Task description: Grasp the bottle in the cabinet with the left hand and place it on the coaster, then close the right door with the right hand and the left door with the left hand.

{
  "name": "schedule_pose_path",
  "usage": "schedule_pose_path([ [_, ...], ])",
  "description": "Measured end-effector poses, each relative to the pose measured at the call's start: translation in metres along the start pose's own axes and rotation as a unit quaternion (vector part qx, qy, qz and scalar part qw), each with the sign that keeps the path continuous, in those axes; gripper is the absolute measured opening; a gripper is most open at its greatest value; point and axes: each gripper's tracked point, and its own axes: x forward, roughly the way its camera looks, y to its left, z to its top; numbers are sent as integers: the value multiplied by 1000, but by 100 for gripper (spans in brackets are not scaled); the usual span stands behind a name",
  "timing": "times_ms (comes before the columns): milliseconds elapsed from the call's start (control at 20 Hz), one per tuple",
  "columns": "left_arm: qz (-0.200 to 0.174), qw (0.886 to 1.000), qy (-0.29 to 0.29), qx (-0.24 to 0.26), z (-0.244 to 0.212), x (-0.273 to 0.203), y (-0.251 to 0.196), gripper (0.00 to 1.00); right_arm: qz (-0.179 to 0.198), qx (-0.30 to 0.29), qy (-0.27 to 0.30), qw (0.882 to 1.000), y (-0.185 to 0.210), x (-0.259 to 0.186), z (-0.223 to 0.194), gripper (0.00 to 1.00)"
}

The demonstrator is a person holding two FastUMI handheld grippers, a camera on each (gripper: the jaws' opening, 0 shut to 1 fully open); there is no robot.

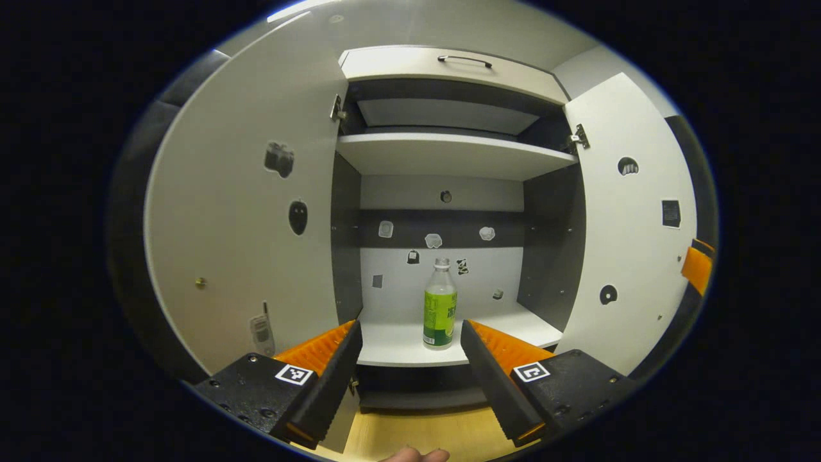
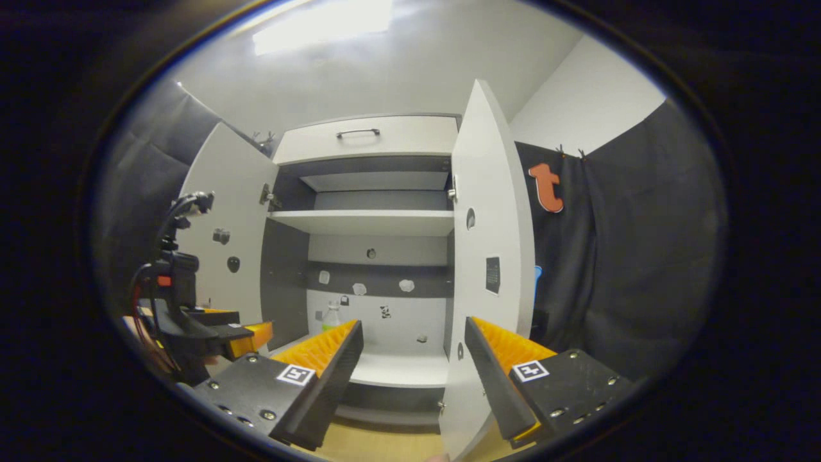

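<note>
Bottle (image 1: pixel 440 307) upright on lower cabinet shelf (image 1: pixel 397 350), centred between spread fingers of left gripper (image 1: pixel 410 346) — aligned for approach. Right gripper (image 2: pixel 414 350) spread, empty — beside right door (image 2: pixel 487 256), likely awaiting closing.

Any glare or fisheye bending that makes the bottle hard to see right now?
Left gripper view: bottle sharp and evenly lit, door edges bowed by fisheye. Right gripper view: ceiling light blown out, bottle small, dim, half behind the right claw.

Green-labelled clear bottle (image 1: pixel 440 308), white cabinet (image 1: pixel 449 154)
</note>
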Motion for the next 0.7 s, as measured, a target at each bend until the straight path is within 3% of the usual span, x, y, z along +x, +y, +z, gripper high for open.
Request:
schedule_pose_path([
  [400, -25, 1000, 14, -6, -26, 95, -23, 98, -12, -22, 28, 999, 1, 23, -24, 96],
  [650, -29, 999, 18, -22, -36, 145, -33, 98, 7, -31, 28, 999, 18, 32, -29, 93],
  [700, -31, 999, 20, -26, -39, 155, -35, 98, 8, -32, 31, 999, 19, 34, -31, 96],
])
